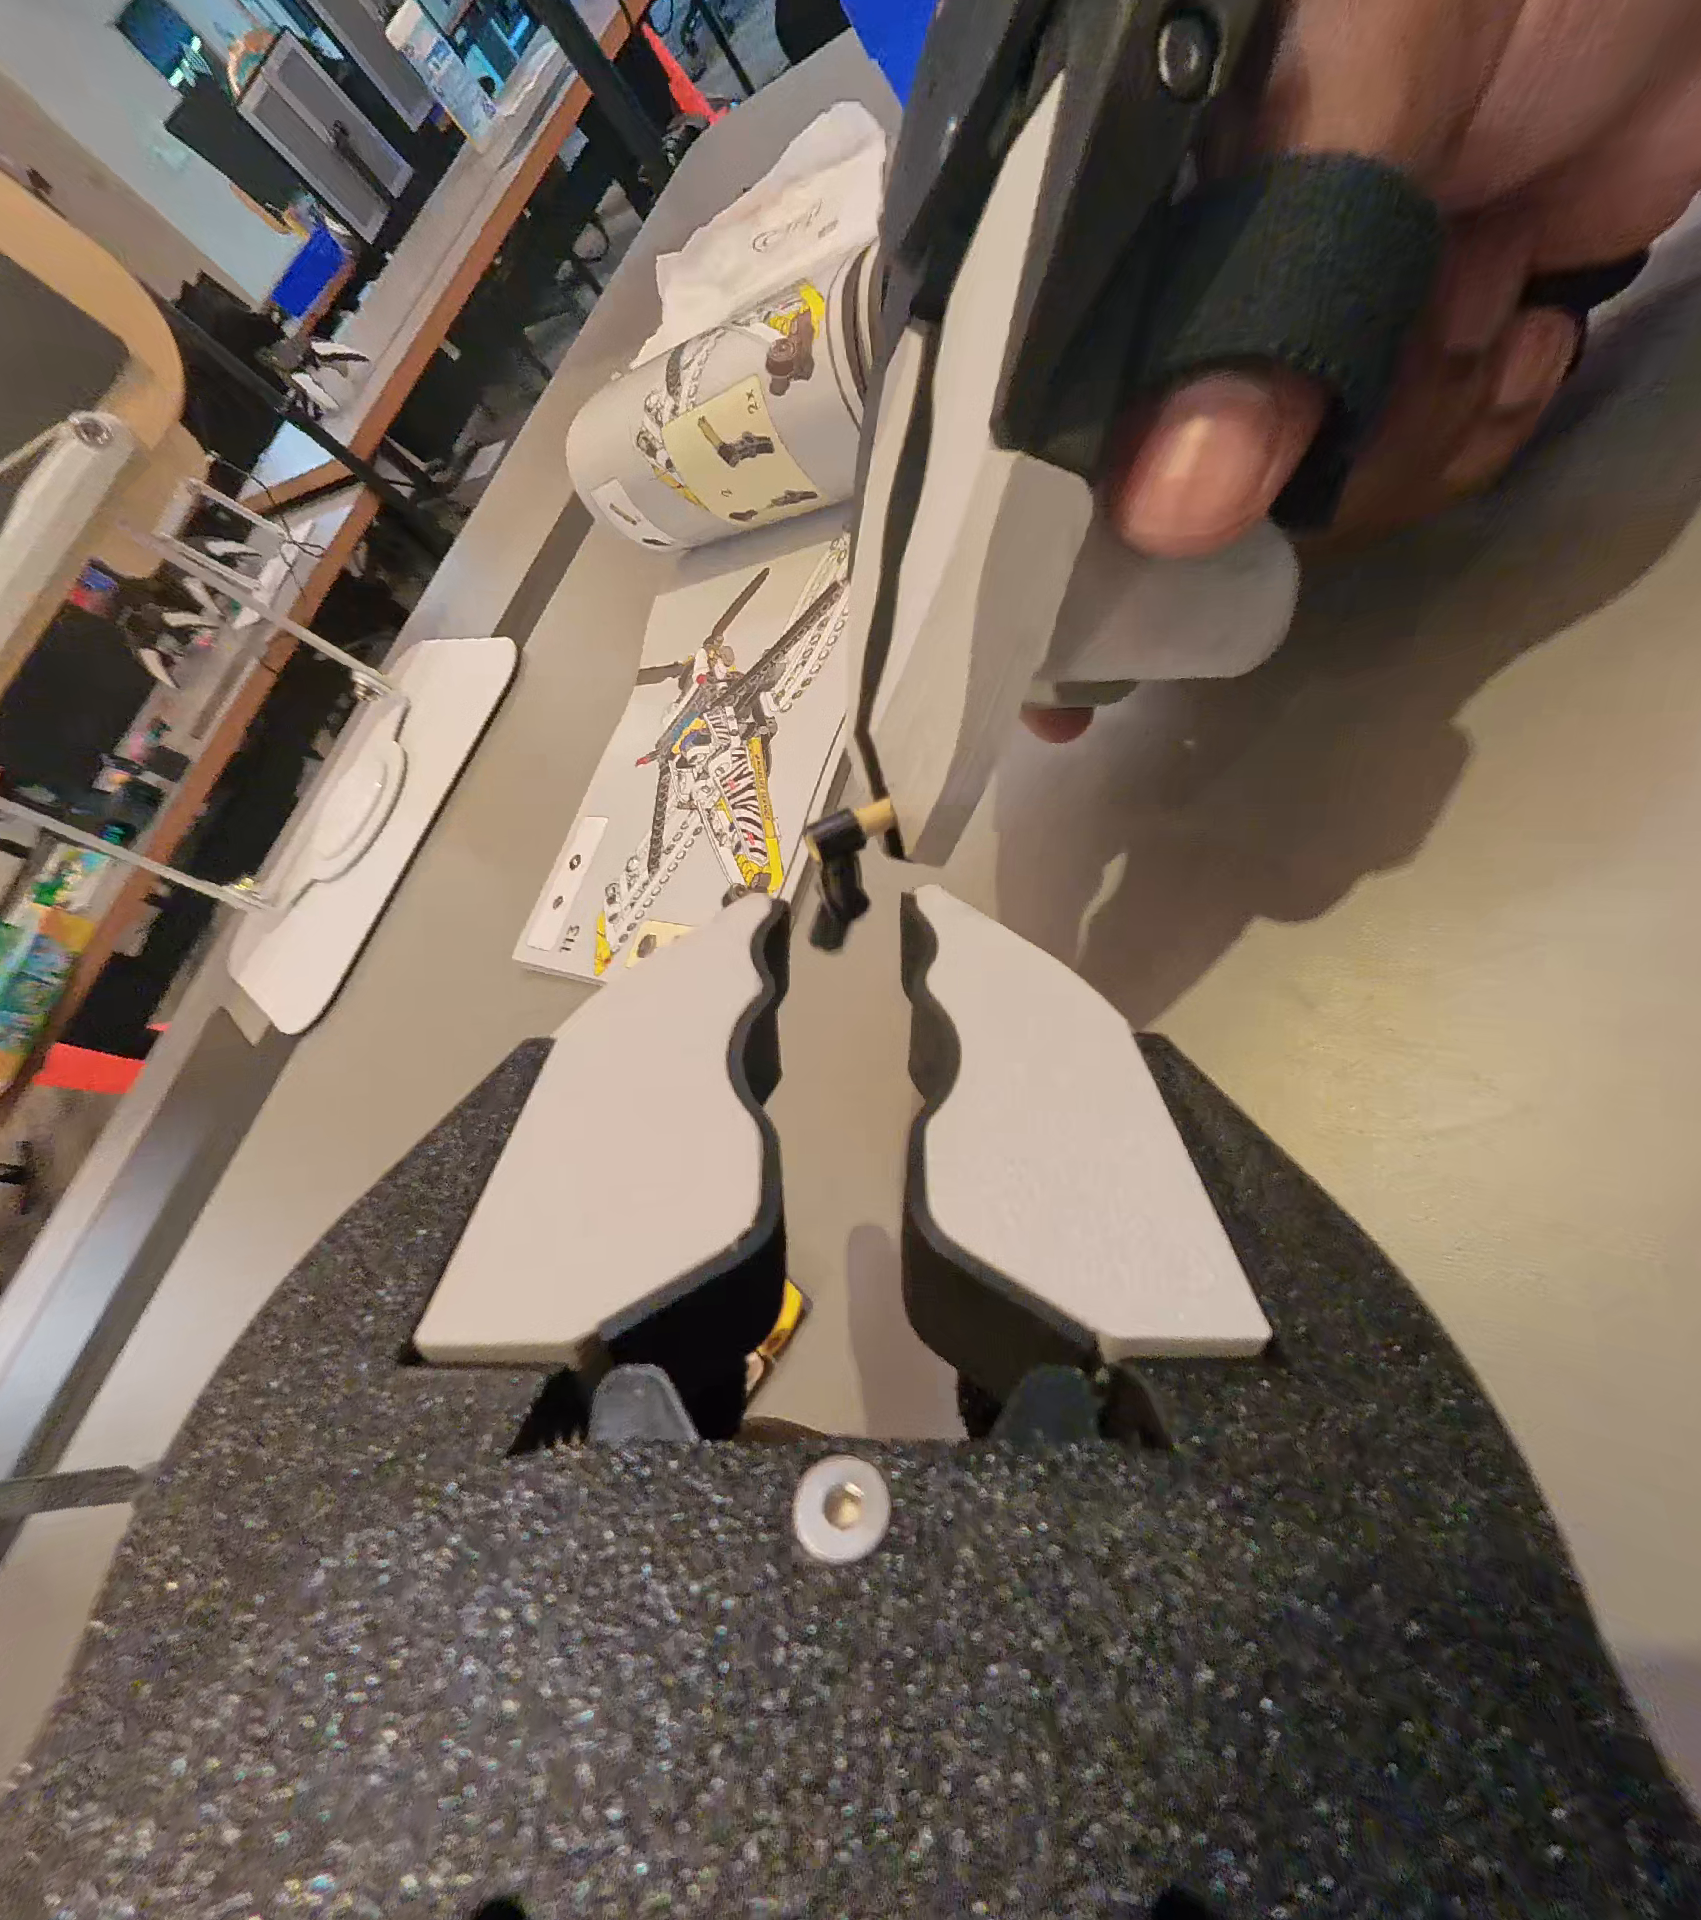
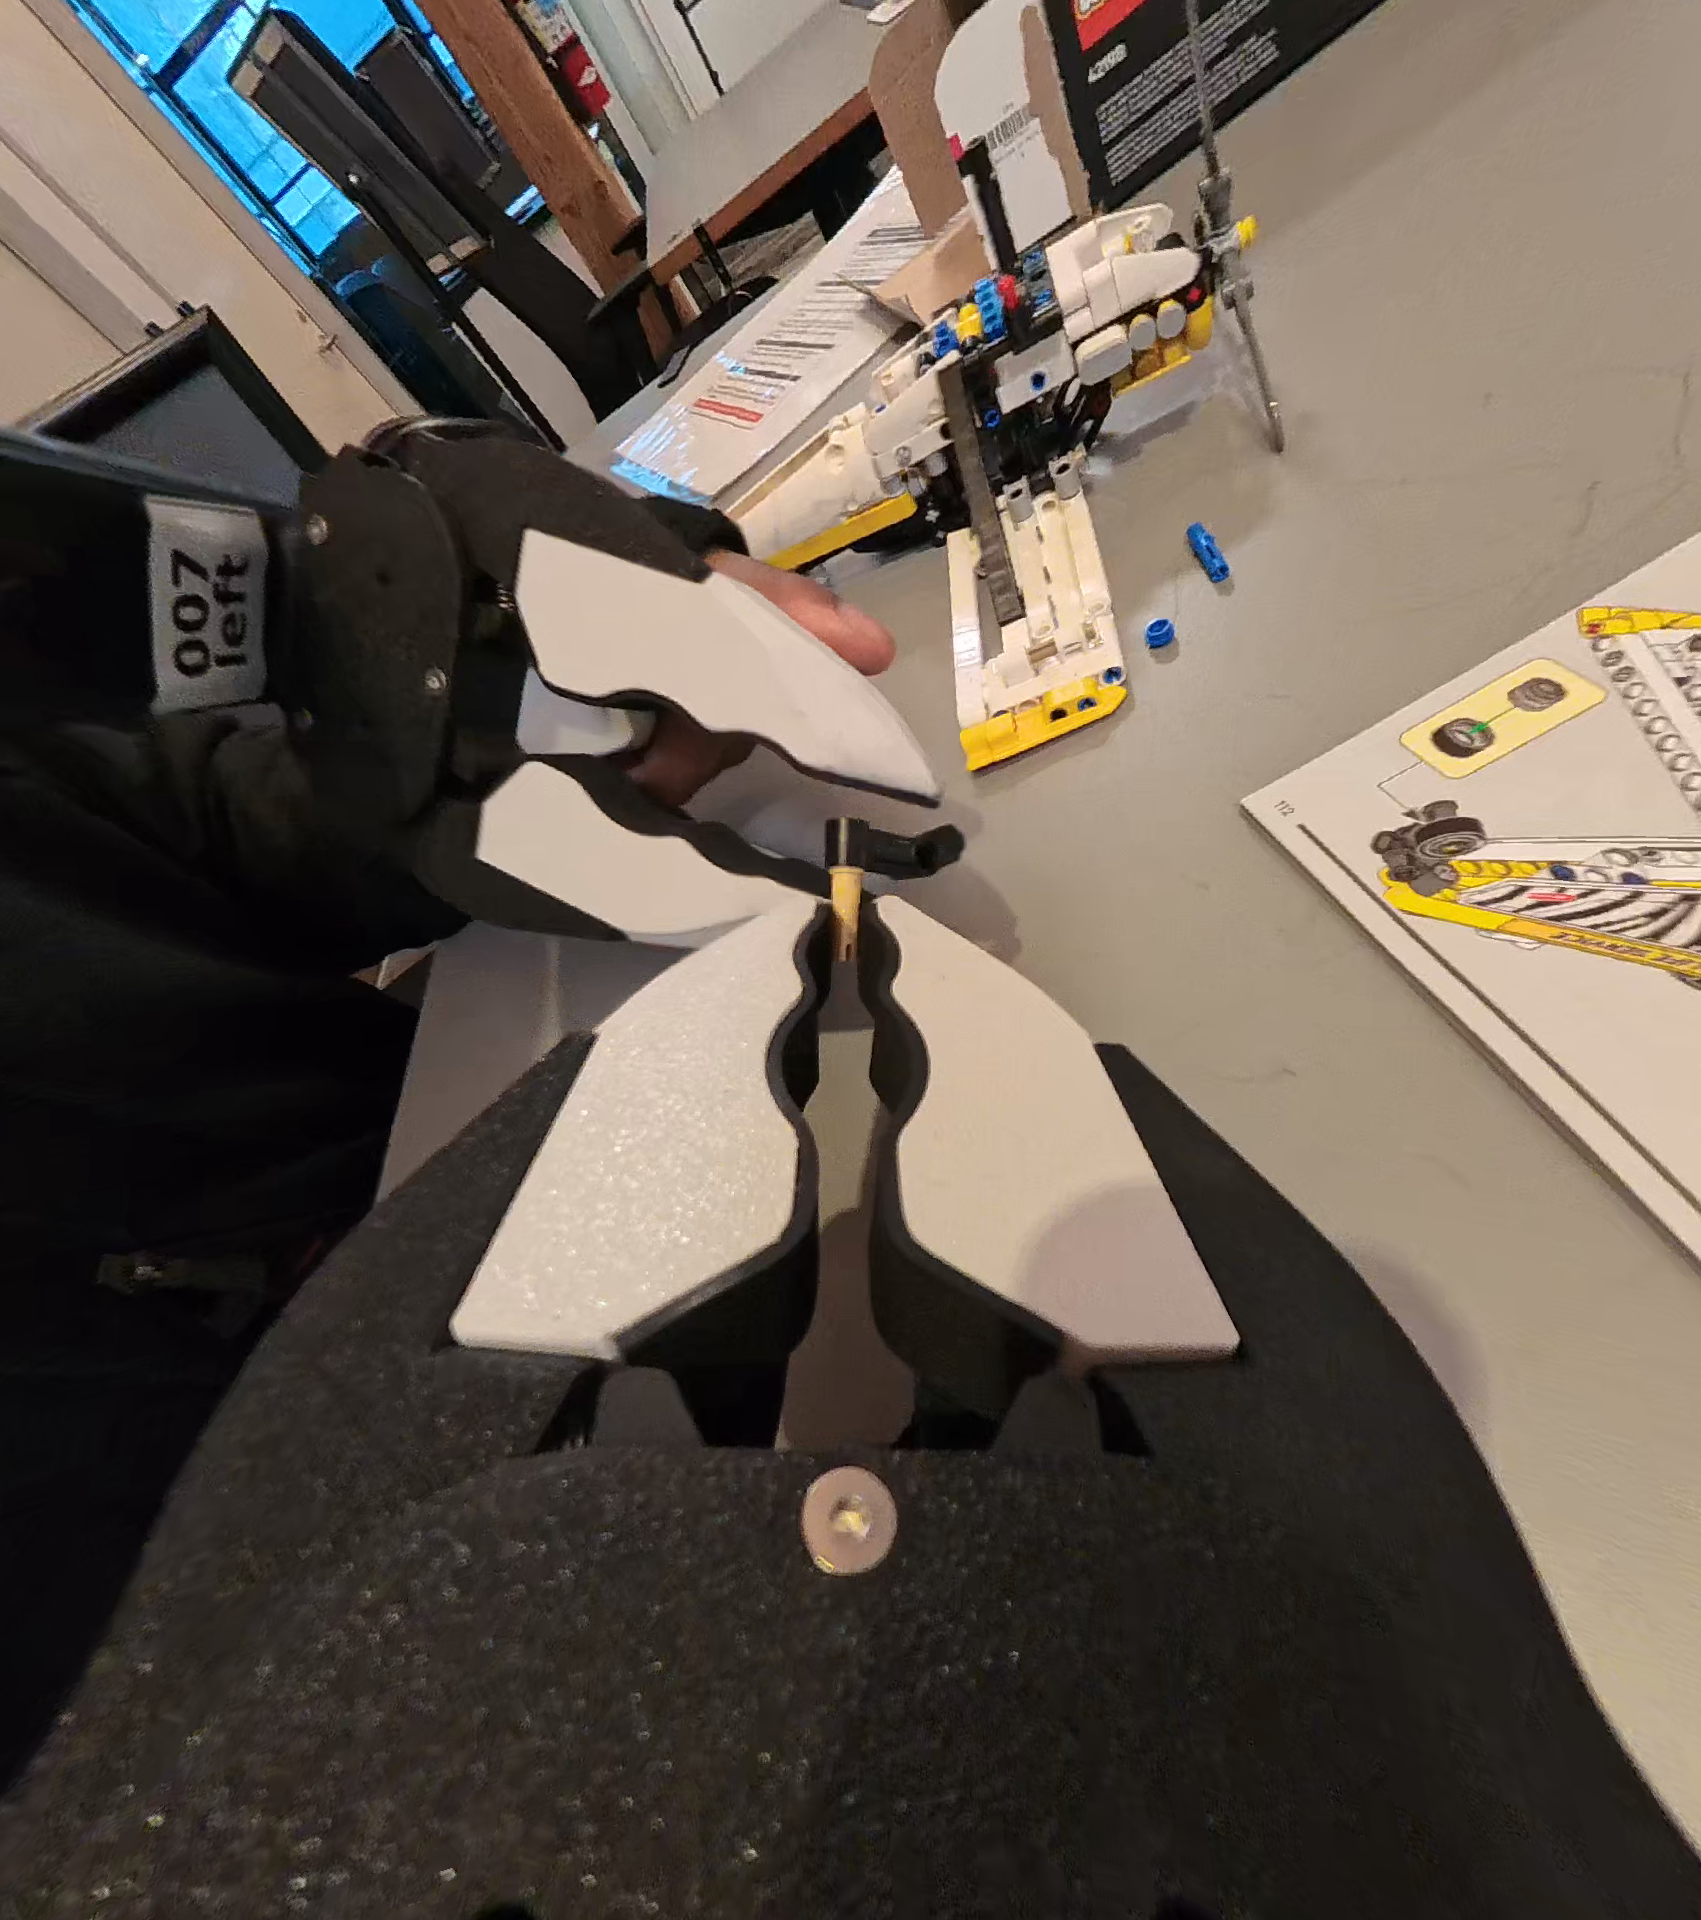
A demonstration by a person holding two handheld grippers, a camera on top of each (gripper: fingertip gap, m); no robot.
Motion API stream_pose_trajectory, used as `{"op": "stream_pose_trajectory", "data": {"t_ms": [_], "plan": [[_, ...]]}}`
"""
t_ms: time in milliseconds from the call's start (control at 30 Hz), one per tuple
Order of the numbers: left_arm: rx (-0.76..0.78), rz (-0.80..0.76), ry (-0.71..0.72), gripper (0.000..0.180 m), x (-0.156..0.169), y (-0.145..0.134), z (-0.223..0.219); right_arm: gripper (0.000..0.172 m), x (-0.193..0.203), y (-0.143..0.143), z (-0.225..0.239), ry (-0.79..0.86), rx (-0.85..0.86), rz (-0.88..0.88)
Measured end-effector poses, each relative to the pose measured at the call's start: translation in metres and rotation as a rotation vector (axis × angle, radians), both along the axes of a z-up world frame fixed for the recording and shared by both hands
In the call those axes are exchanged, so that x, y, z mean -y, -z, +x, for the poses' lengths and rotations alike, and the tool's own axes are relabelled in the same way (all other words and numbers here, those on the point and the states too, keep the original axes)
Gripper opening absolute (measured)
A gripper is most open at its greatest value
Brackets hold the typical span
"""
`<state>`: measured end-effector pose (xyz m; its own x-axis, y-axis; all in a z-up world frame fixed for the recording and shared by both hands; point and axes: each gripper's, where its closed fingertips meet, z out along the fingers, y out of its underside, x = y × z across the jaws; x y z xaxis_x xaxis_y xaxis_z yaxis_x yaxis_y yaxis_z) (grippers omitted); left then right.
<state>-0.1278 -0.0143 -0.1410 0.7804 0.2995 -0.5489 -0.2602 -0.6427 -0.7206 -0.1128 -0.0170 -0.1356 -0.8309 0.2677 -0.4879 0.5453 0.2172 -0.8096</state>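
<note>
Nearest in the right wrist view: right gripper point(image 2: 848, 920) pinching a tan peg point(image 2: 844, 914) at its tips, both pads pressed on it, peg's lower end hidden between them. Plugged onto the peg's outer end, one black connector piece point(image 2: 903, 847), hanging clear of the grey table point(image 2: 1241, 1039). In the left wrist view, left gripper point(image 1: 844, 914) spread, its fingers on either side of that connector point(image 1: 838, 883) without touching; motion blur there, shape hard to make out. Only the left wrist view shows the hand point(image 1: 1397, 260) with its black finger sleeve point(image 1: 1313, 301) working the right gripper. Beyond, an open instruction booklet point(image 2: 1604, 935), cut off by the frame edge. Farther: two loose blue pieces point(image 2: 1210, 551), one white-and-yellow brick aeroplane model point(image 2: 1033, 416), seen only in the right wrist view. Cardboard box point(image 2: 981, 156) behind, partly cut off.
</note>
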Motion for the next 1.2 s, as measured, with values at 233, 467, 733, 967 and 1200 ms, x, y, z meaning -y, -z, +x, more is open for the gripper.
{"op": "stream_pose_trajectory", "data": {"t_ms": [233, 467, 733, 967, 1200], "plan": [[-0.197, -0.096, 0.020, 0.014, -0.004, 0.002, -0.001, 0.004, 0.002, -0.002, 0.008, -0.024, 0.033, -0.017], [-0.020, 0.013, -0.035, 0.010, -0.006, 0.002, -0.002, 0.004, -0.001, -0.002, 0.005, 0.022, 0.008, -0.012], [0.195, 0.251, -0.233, 0.009, 0.025, -0.014, -0.028, 0.004, -0.021, 0.011, 0.009, 0.097, -0.032, 0.061], [0.397, 0.328, -0.072, 0.010, -0.005, -0.011, -0.007, 0.004, -0.068, -0.005, 0.014, 0.242, -0.212, 0.225], [0.534, 0.334, 0.077, 0.010, -0.038, -0.016, 0.013, 0.004, -0.214, -0.094, 0.021, 0.607, -0.482, 0.555]]}}
